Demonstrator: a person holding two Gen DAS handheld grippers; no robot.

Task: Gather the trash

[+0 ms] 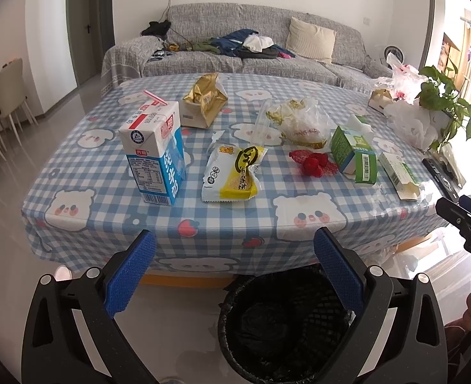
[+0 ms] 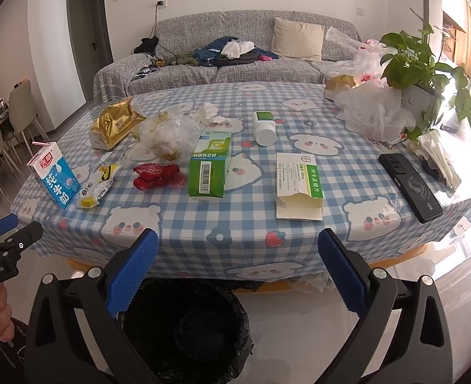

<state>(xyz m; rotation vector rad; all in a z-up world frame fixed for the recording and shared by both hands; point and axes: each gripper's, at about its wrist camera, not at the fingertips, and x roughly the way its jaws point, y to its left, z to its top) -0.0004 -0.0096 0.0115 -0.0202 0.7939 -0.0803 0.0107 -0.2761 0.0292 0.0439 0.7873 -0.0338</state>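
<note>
I find my left gripper (image 1: pixel 234 268) spread and empty above the black mesh bin (image 1: pixel 283 323); on the checked tablecloth (image 2: pixel 235 220) lie, left to right, milk carton (image 2: pixel 53 174), snack wrapper (image 2: pixel 98 185), red net (image 2: pixel 158 175), green box (image 2: pixel 210 164), torn white box (image 2: pixel 298 185); my right gripper (image 2: pixel 237 270) likewise spread, empty.

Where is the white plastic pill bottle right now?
Right wrist view: the white plastic pill bottle lies on its side mid-table, behind the torn white medicine box, right of the green medicine box.

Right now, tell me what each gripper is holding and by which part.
Nothing is held. The left gripper and the right gripper both stand open and empty, above the black mesh trash bin, short of the checked tablecloth.
</note>
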